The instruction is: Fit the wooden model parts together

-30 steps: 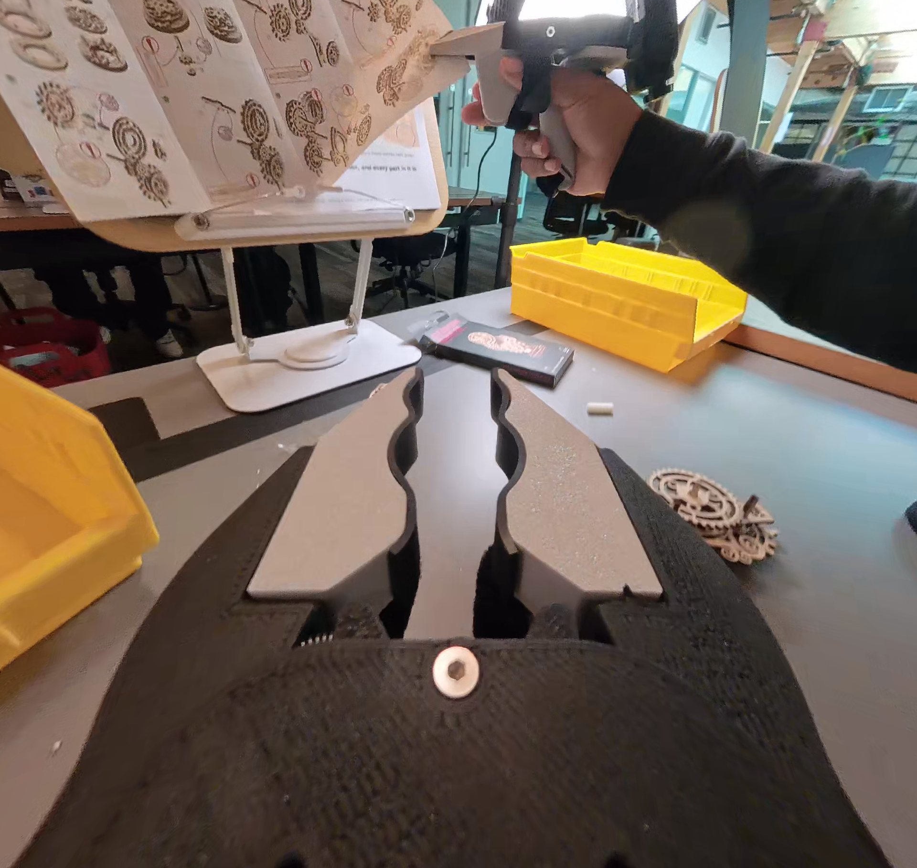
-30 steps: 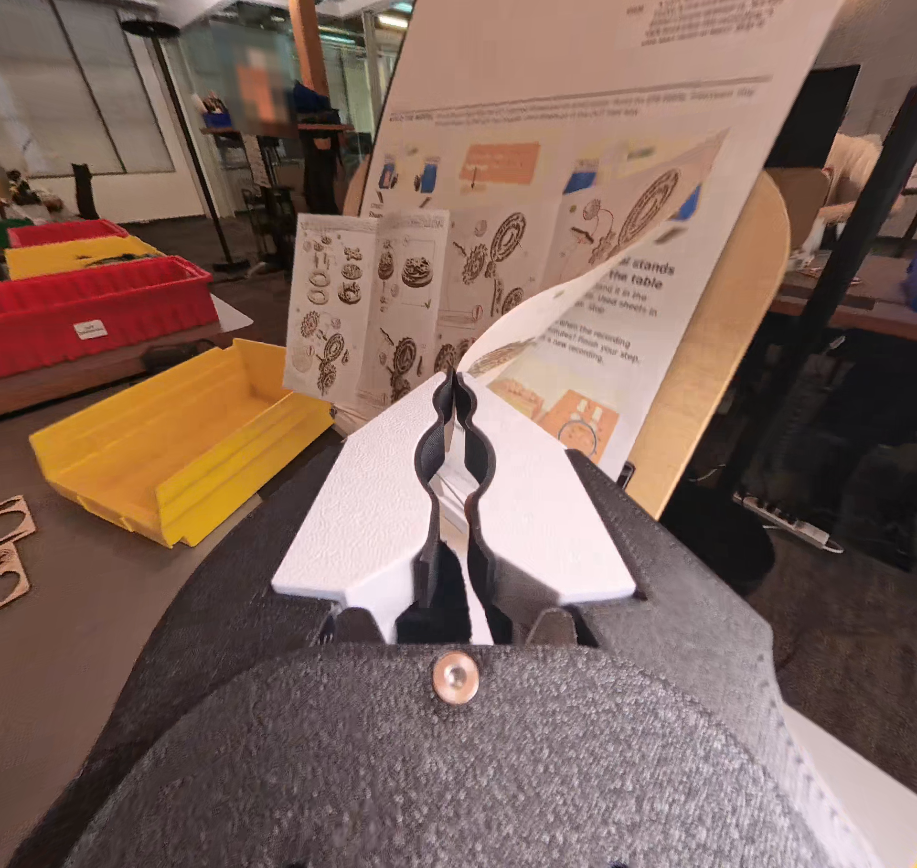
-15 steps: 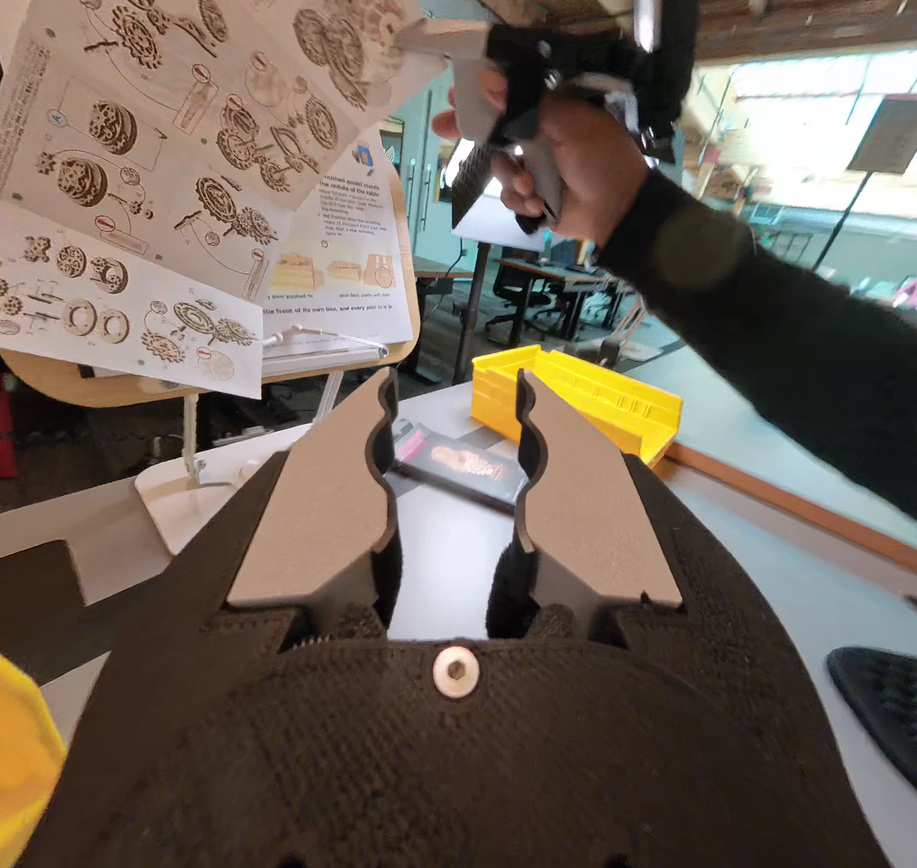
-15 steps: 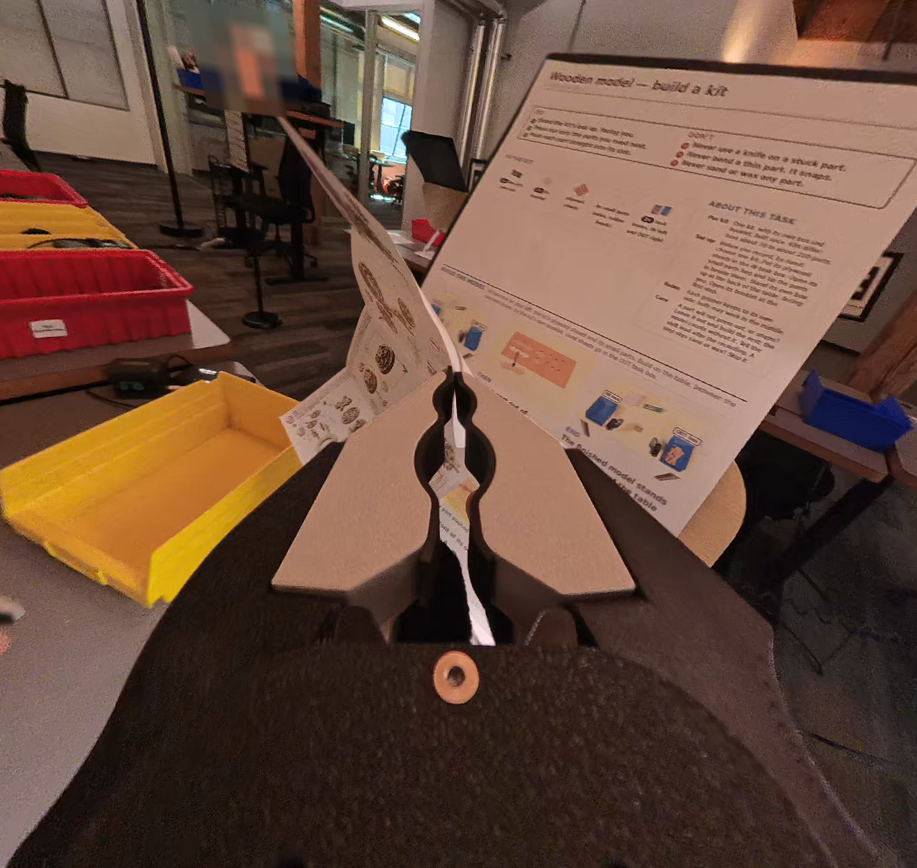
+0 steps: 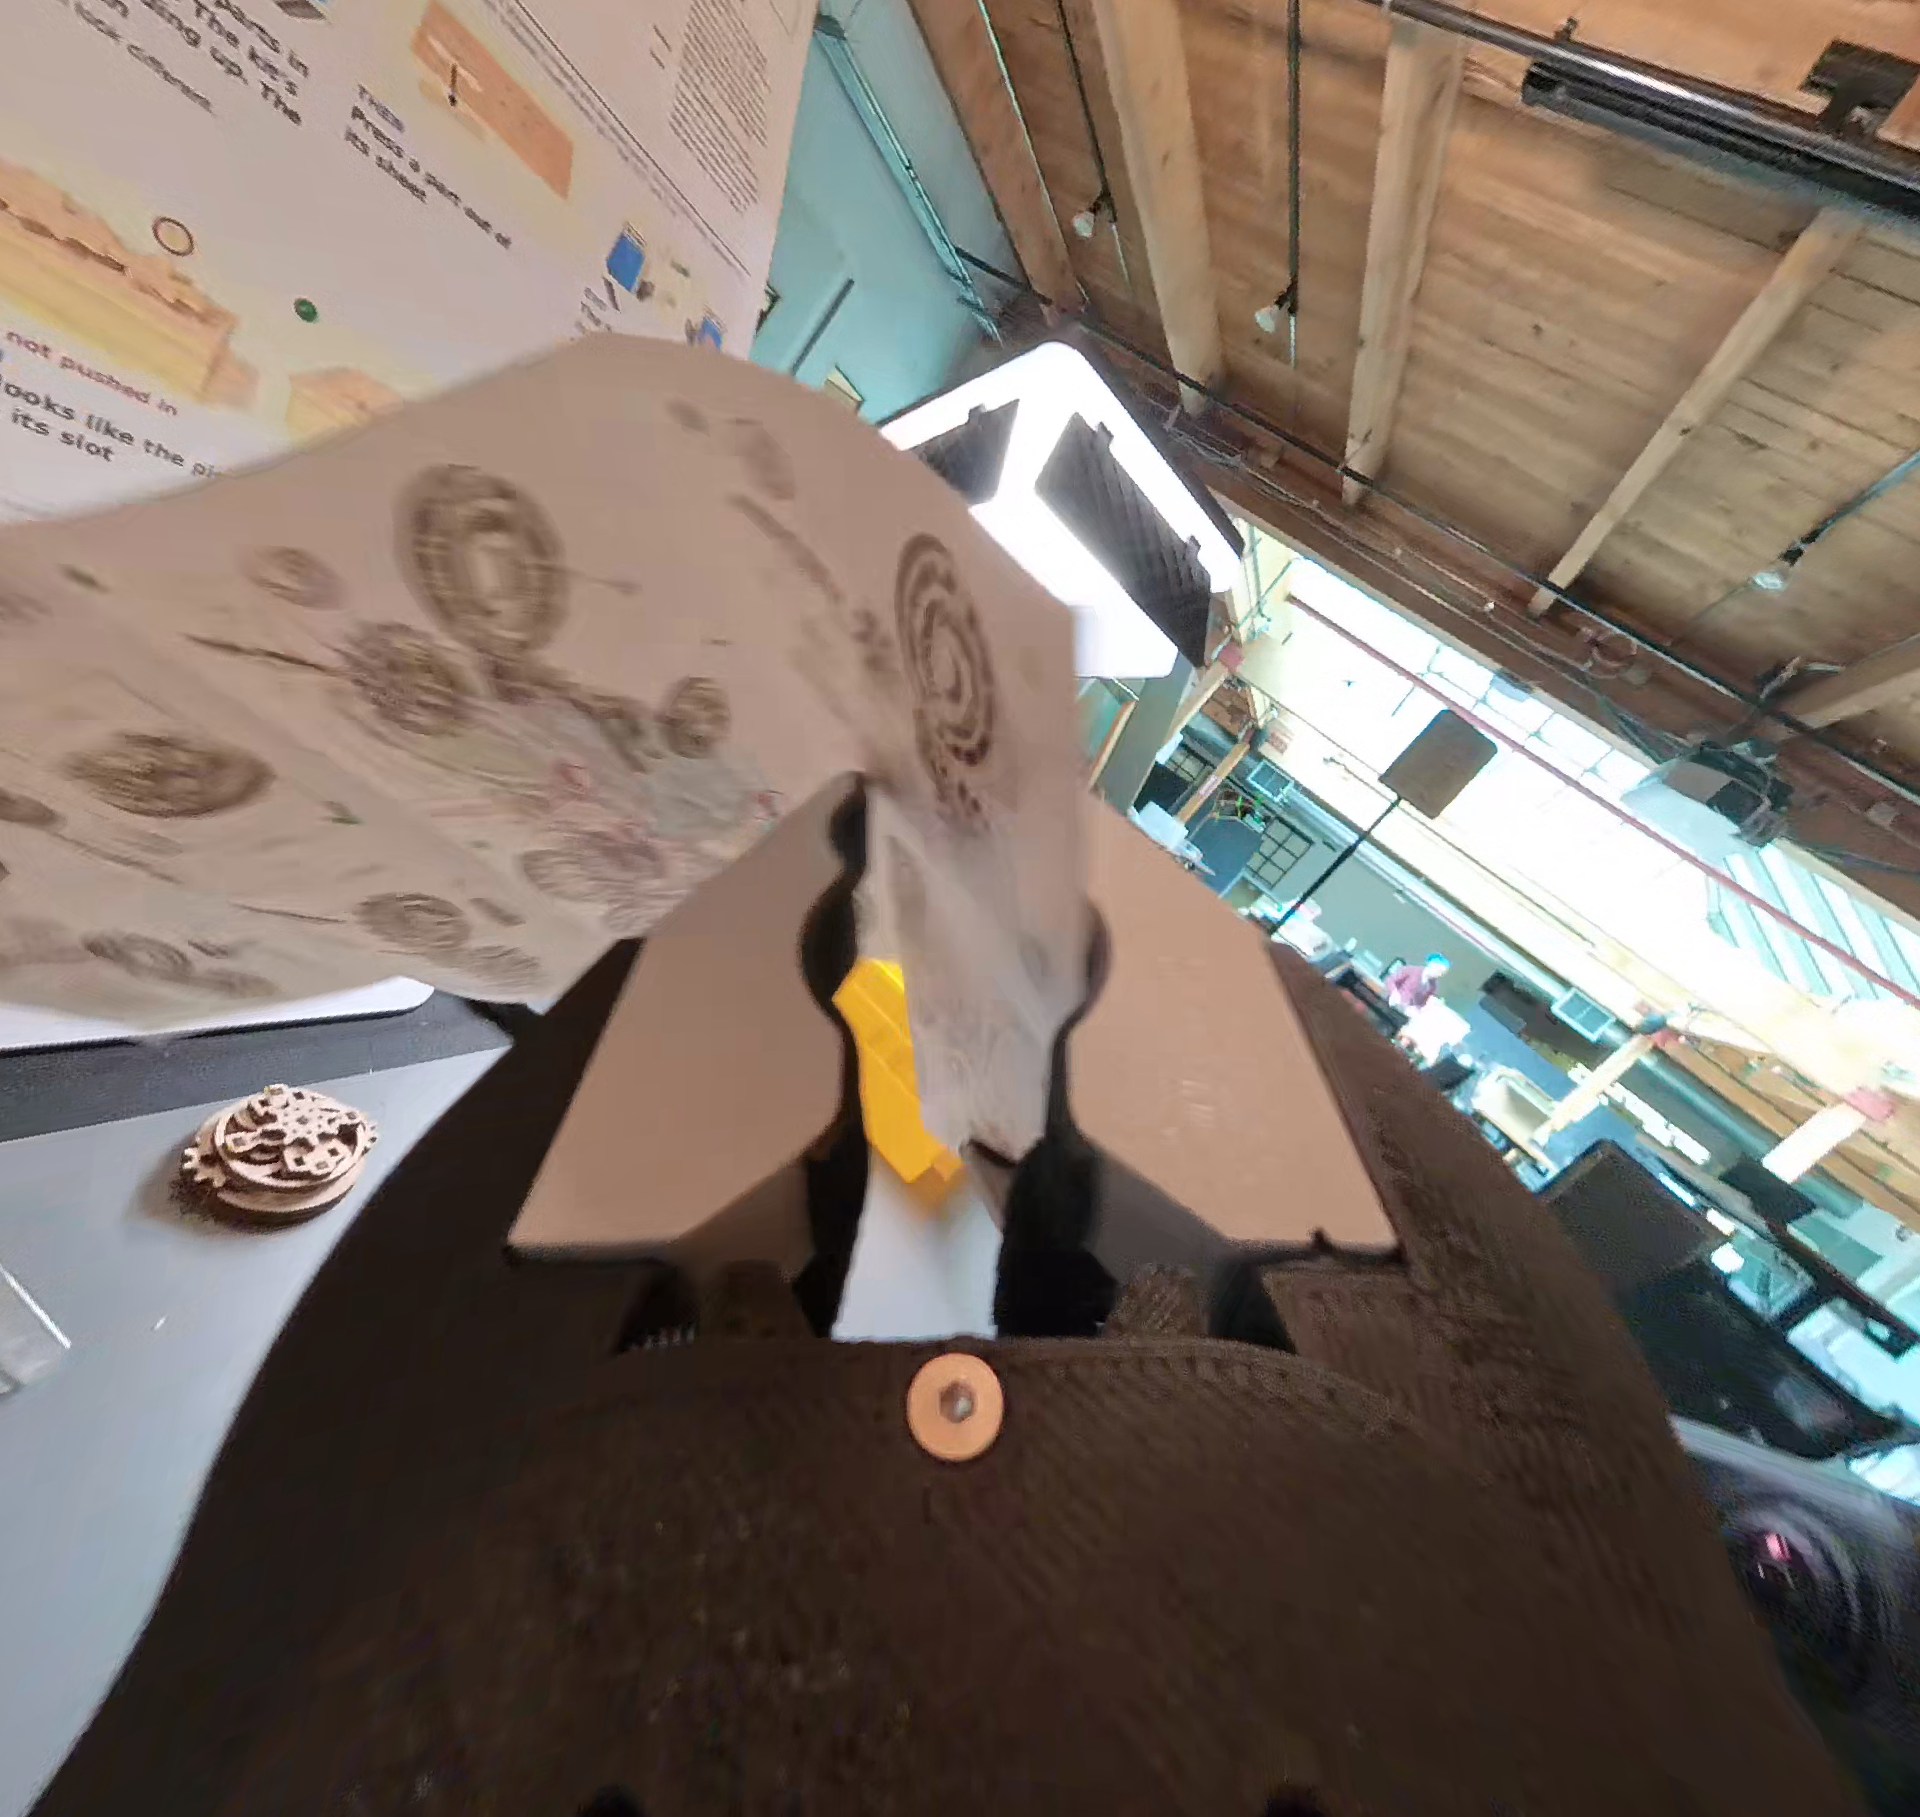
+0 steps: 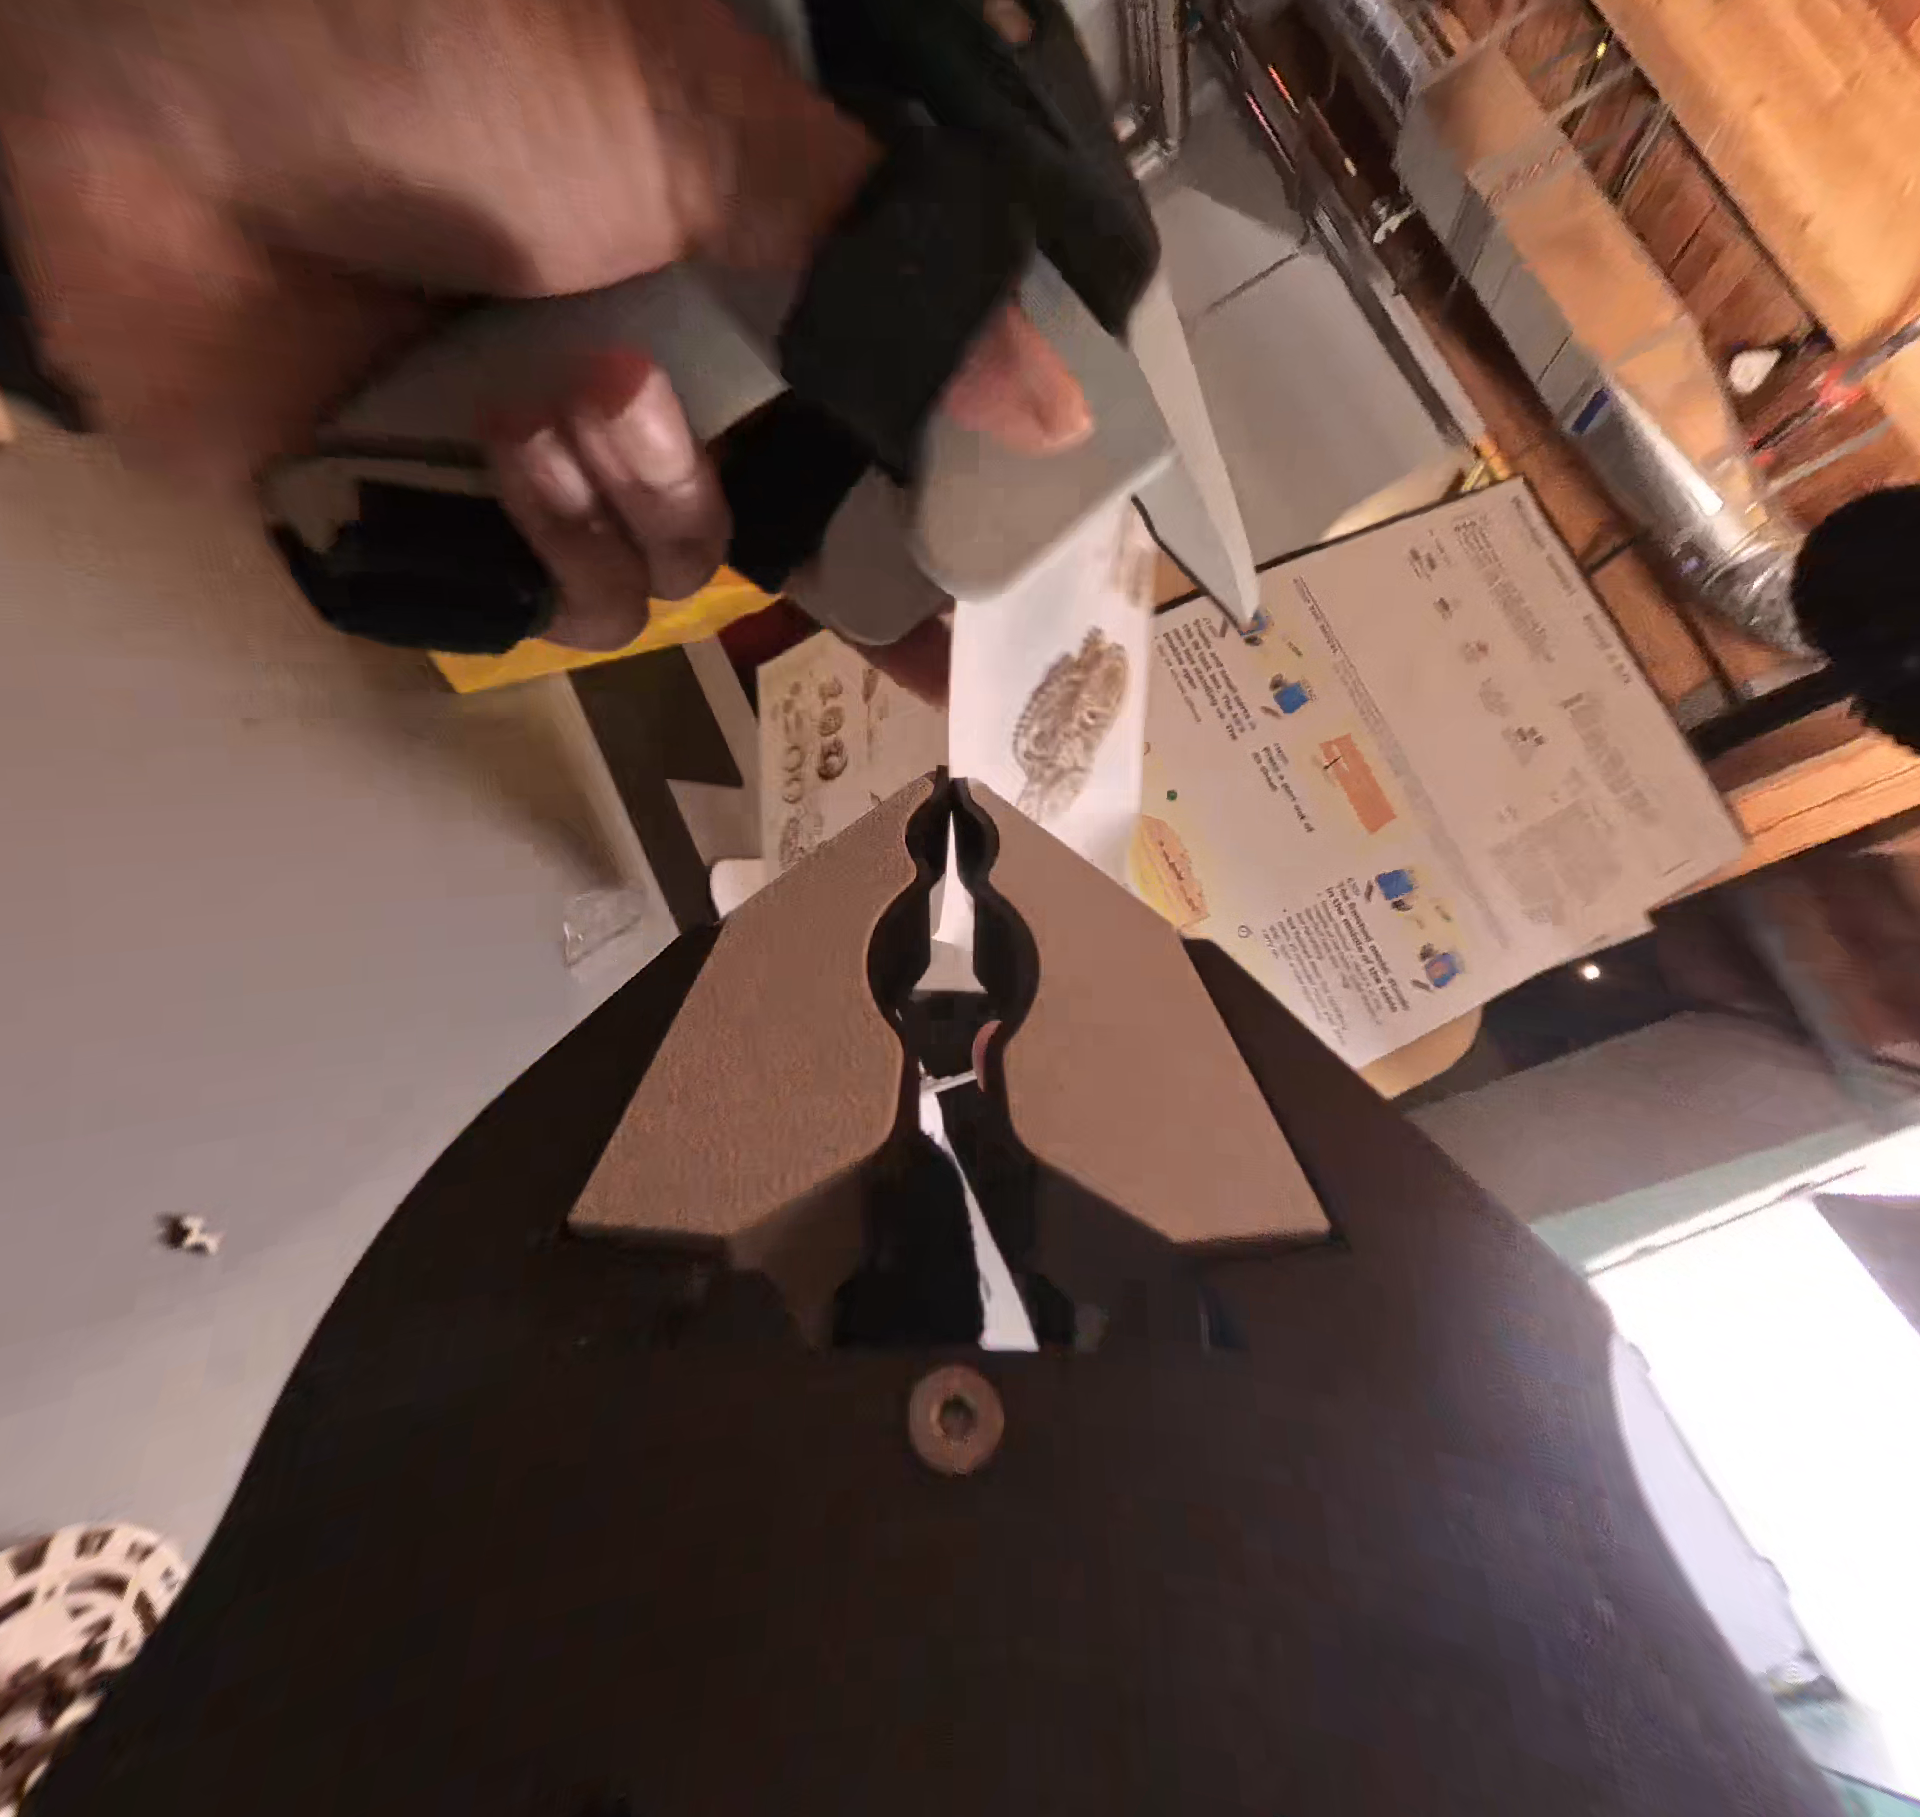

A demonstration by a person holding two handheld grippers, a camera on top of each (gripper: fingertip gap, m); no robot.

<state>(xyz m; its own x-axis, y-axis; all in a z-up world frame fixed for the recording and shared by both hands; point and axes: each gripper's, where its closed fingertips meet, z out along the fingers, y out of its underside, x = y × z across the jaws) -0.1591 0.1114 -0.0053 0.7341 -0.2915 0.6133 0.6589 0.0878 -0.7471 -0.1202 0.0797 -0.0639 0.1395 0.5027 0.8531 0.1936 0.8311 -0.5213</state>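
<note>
Clearly, right gripper (image 6: 951, 811) pinches thin printed paper sheet (image 6: 1049, 718); left gripper (image 5: 966, 832) gapes around it.

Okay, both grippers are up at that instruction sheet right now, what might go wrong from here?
1. The right gripper is shut on the thin instruction sheet; pulling against the stand could tear it.
2. The sheet drapes between the left gripper's parted fingers and hides one tip, so closing now may crumple it.
3. The sheet blocks the left view of the table; the wooden gear model sits unwatched.
</note>
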